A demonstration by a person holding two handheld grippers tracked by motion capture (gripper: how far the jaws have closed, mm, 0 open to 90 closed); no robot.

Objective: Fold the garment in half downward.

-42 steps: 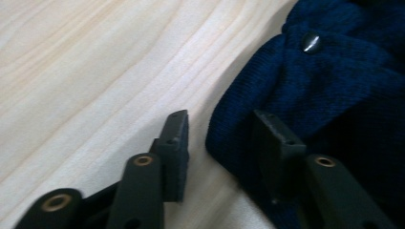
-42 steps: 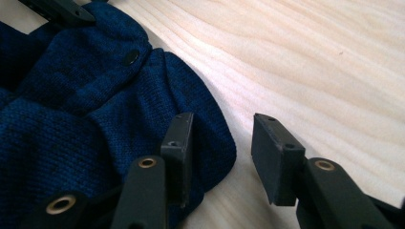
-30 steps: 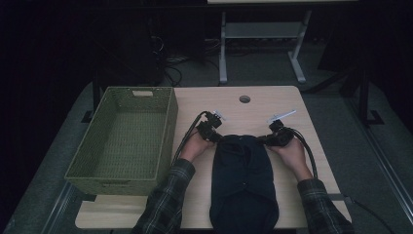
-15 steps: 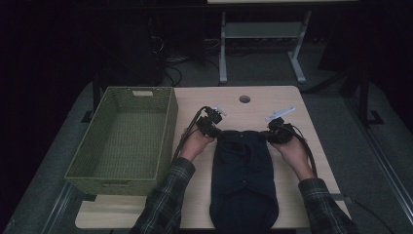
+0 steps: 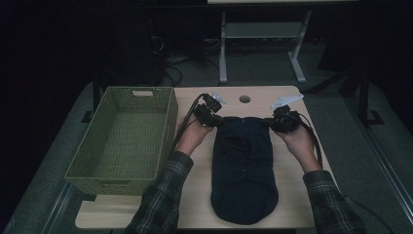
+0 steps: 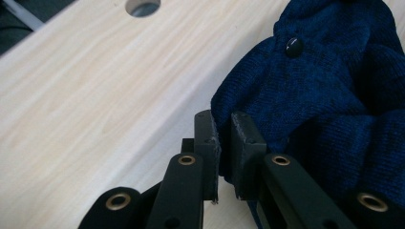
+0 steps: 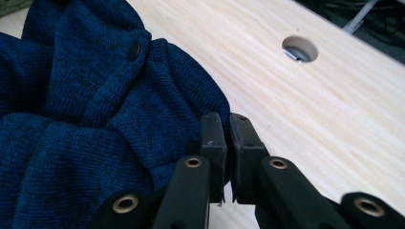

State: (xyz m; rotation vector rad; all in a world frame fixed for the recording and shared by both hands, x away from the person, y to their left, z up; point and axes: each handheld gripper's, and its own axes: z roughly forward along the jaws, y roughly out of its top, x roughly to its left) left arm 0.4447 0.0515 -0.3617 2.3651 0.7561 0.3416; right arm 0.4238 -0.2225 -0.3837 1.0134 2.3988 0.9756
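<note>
Dark floor and cable clutter surround a pale wooden bench (image 5: pixel 195 185), and on it lies a dark blue knitted garment (image 5: pixel 243 170), folded into a long rounded bundle. It sits right of the bench's middle, its long axis running from the person's edge away toward the far edge, the rounded end nearest the person and the buttoned end pointing at the round cable hole (image 5: pixel 244 99).

Compared with a second ago, the far end of the garment has been drawn a little farther up the bench and its far corners pulled apart, so that edge now looks straighter and wider. I judge this to be a smoothing or squaring step before a further fold or a move.

Each far corner is pinched. The left tool (image 6: pixel 222 152) has its jaws pressed together on a fold of knit near a dark button (image 6: pixel 293 46); the right tool (image 7: pixel 227 152) clamps the opposite corner the same way, with another button (image 7: pixel 134 50) just beyond it. In the high view the left tool (image 5: pixel 210 113) and right tool (image 5: pixel 281 119) sit at the garment's two far corners.

Left of the garment, apart from it, stands an empty green woven basket (image 5: pixel 168 122), its long side parallel to the garment.
</note>
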